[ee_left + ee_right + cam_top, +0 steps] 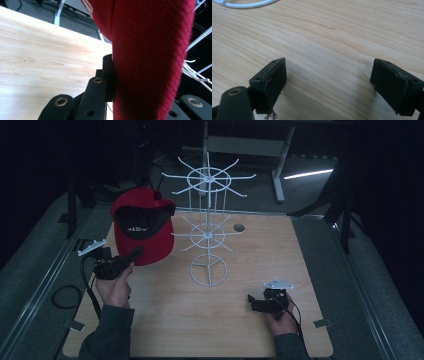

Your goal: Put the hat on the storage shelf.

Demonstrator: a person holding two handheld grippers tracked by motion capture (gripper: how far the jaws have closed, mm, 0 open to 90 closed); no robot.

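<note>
Nearest us, our right gripper (256, 301) rests low over the pale wooden table (165, 320), jaws spread, nothing between them. At the left, our left gripper (134, 254) pinches the red cotton baseball cap (145, 227) by its brim — raised beside the white wire display rack (207, 227). We'd keep that pinch firm and steer the cap's opening onto a prong. White lettering inside the cap is unreadable.

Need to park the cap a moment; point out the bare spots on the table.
Bare wood lies between the rack's ring base and the right gripper, and along the table's right side. Crowded at left, around the red cap in the left gripper.
</note>
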